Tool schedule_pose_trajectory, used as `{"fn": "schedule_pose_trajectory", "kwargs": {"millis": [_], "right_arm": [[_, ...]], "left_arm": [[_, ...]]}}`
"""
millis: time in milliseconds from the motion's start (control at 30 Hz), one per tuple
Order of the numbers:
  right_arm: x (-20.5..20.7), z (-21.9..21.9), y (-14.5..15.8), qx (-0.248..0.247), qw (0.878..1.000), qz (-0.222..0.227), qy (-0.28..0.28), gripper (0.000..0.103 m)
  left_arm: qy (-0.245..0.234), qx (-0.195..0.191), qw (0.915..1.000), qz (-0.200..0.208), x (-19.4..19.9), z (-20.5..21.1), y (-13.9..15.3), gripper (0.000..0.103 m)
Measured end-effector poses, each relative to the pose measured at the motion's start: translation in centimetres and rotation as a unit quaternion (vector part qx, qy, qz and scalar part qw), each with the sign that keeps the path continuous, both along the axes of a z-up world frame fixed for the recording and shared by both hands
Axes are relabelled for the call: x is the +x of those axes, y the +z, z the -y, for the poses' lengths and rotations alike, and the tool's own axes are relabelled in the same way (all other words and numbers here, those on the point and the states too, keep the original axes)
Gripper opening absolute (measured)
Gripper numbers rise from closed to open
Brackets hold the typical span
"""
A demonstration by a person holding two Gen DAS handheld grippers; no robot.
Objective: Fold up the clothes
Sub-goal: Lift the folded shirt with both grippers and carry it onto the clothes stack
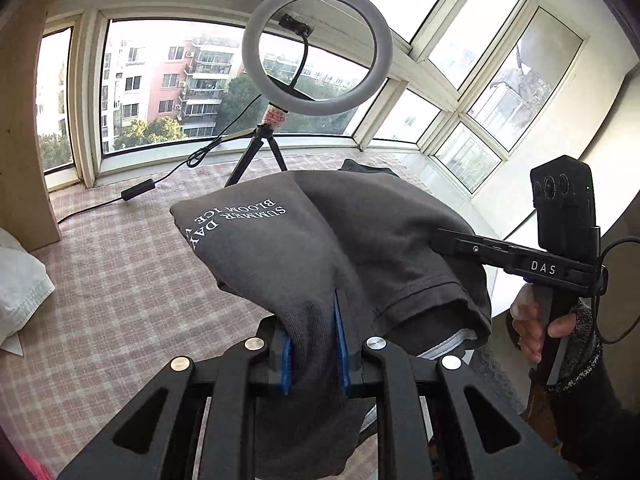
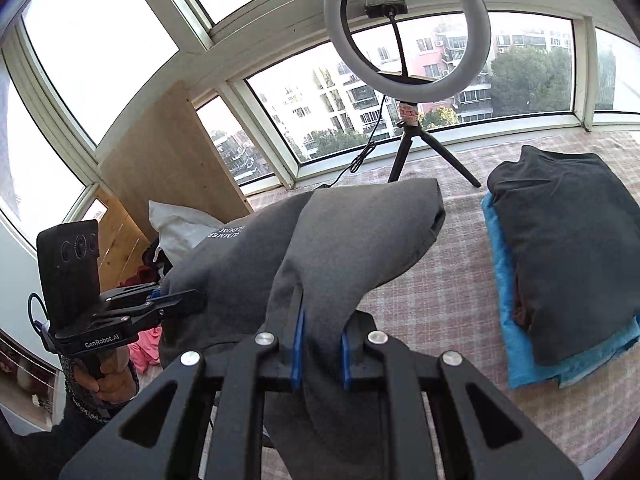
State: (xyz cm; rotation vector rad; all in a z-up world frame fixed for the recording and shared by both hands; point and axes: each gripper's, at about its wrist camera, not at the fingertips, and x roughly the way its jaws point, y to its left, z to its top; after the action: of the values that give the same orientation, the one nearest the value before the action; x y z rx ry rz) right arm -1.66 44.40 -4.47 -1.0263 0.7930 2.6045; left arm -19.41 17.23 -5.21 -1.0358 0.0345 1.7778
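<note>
The grey T-shirt [image 1: 320, 248] hangs folded above the checked tabletop [image 1: 120, 280] — left claw [image 1: 316, 352] and right claw [image 2: 322, 356] each clenched on a bunched edge, cloth draped forward.

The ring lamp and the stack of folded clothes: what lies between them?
In the right wrist view, only bare checked cloth lies between the ring lamp on its tripod and the stack of folded clothes.
</note>
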Motion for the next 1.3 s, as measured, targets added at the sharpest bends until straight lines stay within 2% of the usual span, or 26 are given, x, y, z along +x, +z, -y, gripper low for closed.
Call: {"fn": "schedule_pose_trajectory", "kwargs": {"millis": [233,367,500,600,633,733,800,867,967,1100,1200,1267,1300], "right_arm": [[8.1,-11.3,5.0,0.062,0.997,0.013,-0.049,0.013],[9.9,-18.4,5.4,0.074,0.995,0.03,-0.065,0.013],[9.9,-24.5,2.0,0.063,0.994,0.055,-0.068,0.013],[9.9,-29.0,-0.7,0.054,0.993,0.074,-0.071,0.013],[10.0,-30.2,-2.5,0.048,0.992,0.086,-0.073,0.013],[10.3,-33.2,-8.7,0.013,0.989,0.126,-0.079,0.014],[10.9,-33.9,-11.4,-0.013,0.988,0.134,-0.073,0.017],[11.6,-34.7,-14.1,-0.038,0.987,0.142,-0.068,0.021],[13.5,-35.0,-12.3,-0.05,0.99,0.101,-0.083,0.024],[15.6,-34.9,-7.5,0.004,0.992,0.056,-0.109,0.024],[13.9,-35.1,-5.1,0.031,0.995,0.016,-0.092,0.024],[11.6,-35.7,-5.3,0.021,0.997,0.011,-0.078,0.024],[10.1,-35.9,-6.1,0.025,0.997,0.023,-0.07,0.024]], "left_arm": [[-0.05,0.02,0.9982,-0.026,2.6,-15.0,3.0,0.016],[-0.057,0.013,0.9975,-0.041,2.7,-22.7,3.1,0.016],[-0.059,0.0,0.9979,-0.027,1.6,-28.1,1.0,0.016],[-0.064,-0.025,0.9974,-0.019,1.1,-30.8,-2.5,0.016],[-0.064,-0.038,0.997,-0.018,0.9,-31.5,-4.0,0.016],[-0.082,-0.078,0.9933,0.021,0.5,-32.7,-9.4,0.017],[-0.092,-0.081,0.9915,0.044,0.4,-32.5,-11.2,0.02],[-0.097,-0.073,0.9914,0.049,0.3,-31.5,-10.8,0.025],[-0.097,-0.062,0.9927,0.038,0.2,-29.2,-8.9,0.023],[-0.084,-0.039,0.9956,-0.014,-0.3,-27.8,-4.7,0.022],[-0.083,-0.028,0.9956,-0.033,-1.7,-30.5,-3.8,0.022],[-0.089,-0.028,0.9949,-0.04,-2.5,-32.4,-4.0,0.022],[-0.096,-0.032,0.9941,-0.039,-2.6,-33.3,-4.7,0.022]]}}
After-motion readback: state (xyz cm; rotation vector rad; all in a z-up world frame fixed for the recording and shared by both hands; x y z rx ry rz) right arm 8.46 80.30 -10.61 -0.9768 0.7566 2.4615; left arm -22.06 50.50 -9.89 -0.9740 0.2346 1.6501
